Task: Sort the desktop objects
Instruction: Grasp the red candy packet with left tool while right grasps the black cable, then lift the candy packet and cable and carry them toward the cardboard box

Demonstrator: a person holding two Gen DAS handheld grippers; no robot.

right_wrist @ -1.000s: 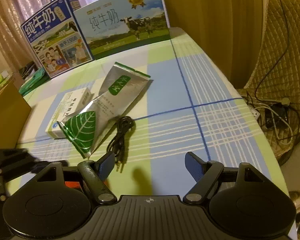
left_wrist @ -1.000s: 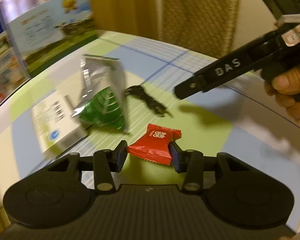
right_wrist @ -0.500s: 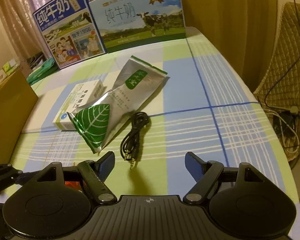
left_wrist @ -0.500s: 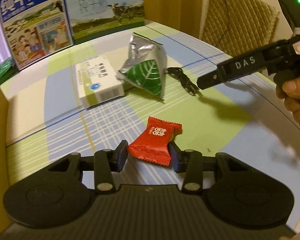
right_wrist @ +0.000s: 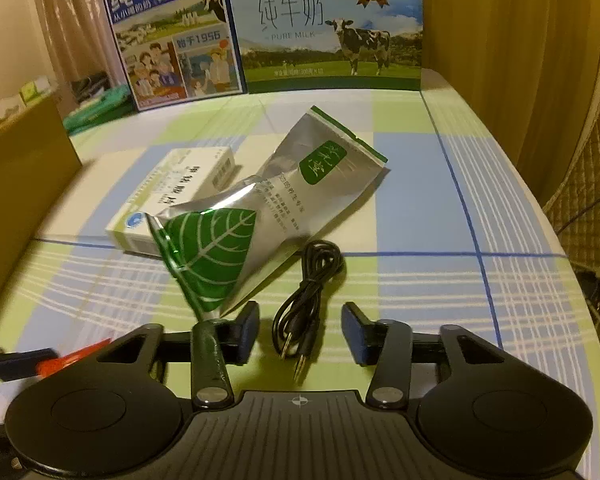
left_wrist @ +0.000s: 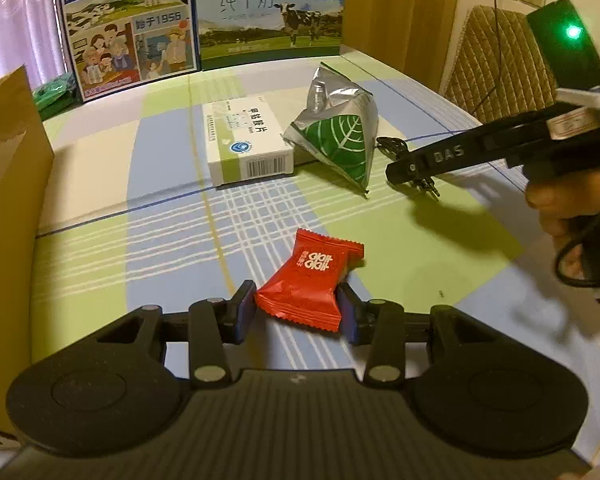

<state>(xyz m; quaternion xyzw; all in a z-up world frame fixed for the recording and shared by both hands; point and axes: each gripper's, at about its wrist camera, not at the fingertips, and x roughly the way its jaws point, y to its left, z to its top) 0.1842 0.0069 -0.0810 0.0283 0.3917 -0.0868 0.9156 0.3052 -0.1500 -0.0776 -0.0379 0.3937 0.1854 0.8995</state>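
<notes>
The left gripper (left_wrist: 296,312) has its fingers closed onto a red sweet packet (left_wrist: 314,280), one pad pressed to each side of the wrapper, which hangs lifted above the checked cloth of the worktop (left_wrist: 100,200). The packet sits between the fingers exactly as it did a second ago; what has changed is the background. The left wrist view has swung round toward 11 o'clock, so the two milk cartons (left_wrist: 204,16) now stand squarely at 12 o'clock, where earlier only one showed, blurred, at the left edge. The white medicine box (left_wrist: 246,142) and the silver and green pouch (left_wrist: 338,136), formerly close in at 10 o'clock, now lie farther off at about 12 o'clock, side by side and touching. A brown cardboard box (left_wrist: 4,216) has come into view along the edge at 9 o'clock.

The right gripper (right_wrist: 300,332) has its fingers spread wide with nothing between the pads. It has moved in over the coiled black cable (right_wrist: 304,292): a second ago the cable lay just ahead of the left finger, and now its two plugs lie midway between the fingers, not touched by either. The pouch's green leaf corner (right_wrist: 208,256) reaches almost to the left finger (right_wrist: 246,334). In the left wrist view the same gripper's dark finger (left_wrist: 440,158) hovers at 2 o'clock over the cable's plugs, held by a hand (left_wrist: 560,216) at the right edge. The pouch, box and cable keep their places on the worktop.
</notes>
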